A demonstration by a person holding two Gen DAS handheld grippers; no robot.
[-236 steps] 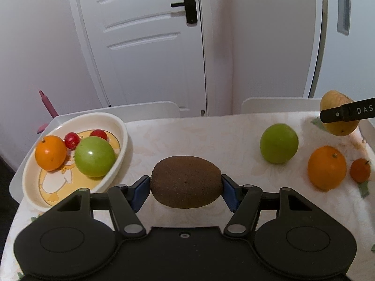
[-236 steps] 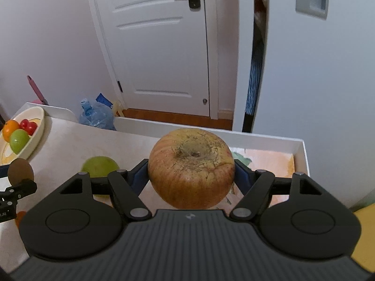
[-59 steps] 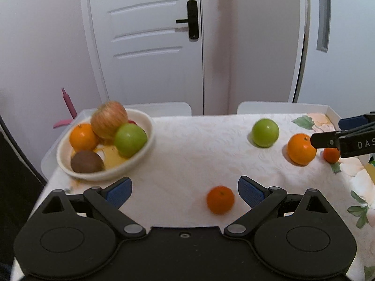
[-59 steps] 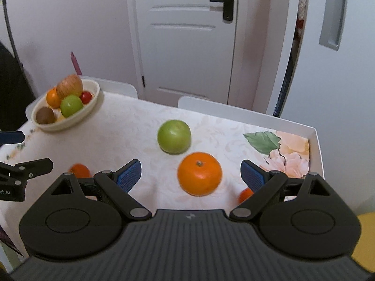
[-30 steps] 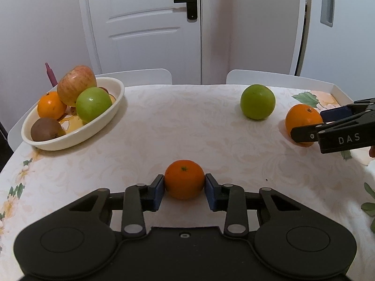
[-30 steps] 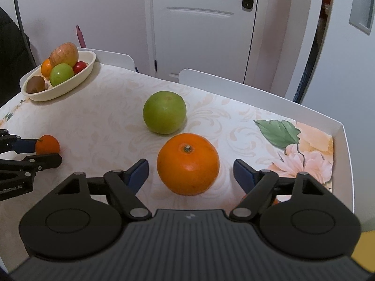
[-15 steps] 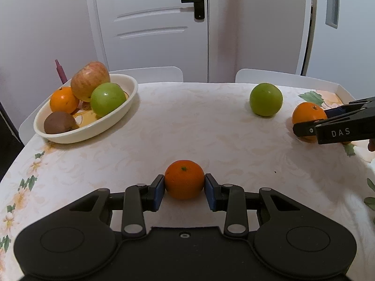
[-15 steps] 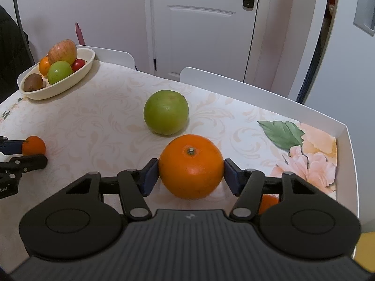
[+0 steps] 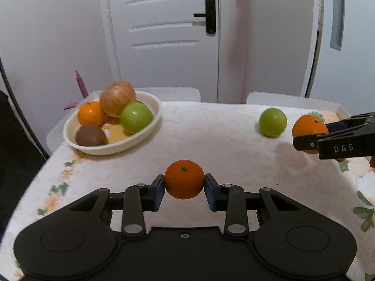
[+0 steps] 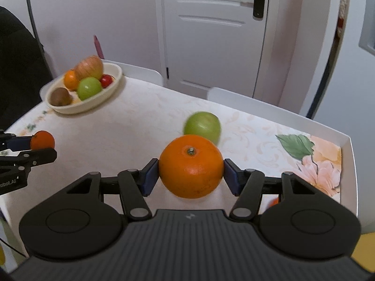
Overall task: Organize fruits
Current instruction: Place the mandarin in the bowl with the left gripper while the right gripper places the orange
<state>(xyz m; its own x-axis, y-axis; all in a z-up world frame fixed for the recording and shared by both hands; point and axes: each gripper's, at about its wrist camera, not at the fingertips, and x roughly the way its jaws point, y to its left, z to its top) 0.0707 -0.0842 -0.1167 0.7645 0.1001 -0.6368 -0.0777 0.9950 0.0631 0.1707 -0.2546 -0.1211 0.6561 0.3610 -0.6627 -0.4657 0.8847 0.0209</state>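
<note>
My left gripper (image 9: 184, 188) is shut on a small orange mandarin (image 9: 184, 179) and holds it above the table; it also shows in the right wrist view (image 10: 42, 140). My right gripper (image 10: 191, 175) is shut on a large orange (image 10: 191, 166), lifted off the cloth; it shows at the right in the left wrist view (image 9: 309, 127). A cream bowl (image 9: 150, 123) at the back left holds an apple (image 9: 117, 98), a green apple (image 9: 136, 117), an orange (image 9: 91, 113) and a kiwi (image 9: 91, 135). A loose green apple (image 9: 272, 122) lies on the table.
The table has a pale floral cloth (image 9: 211, 135) and a raised white rim (image 10: 349, 164) on the right. Another small mandarin (image 10: 273, 201) peeks from under my right gripper. White chair backs (image 9: 281, 98) and a white door (image 9: 164, 35) stand behind.
Both grippers have lifted their fruit off the table. The views rose and the bowl sits nearer the middle than half a second ago.
</note>
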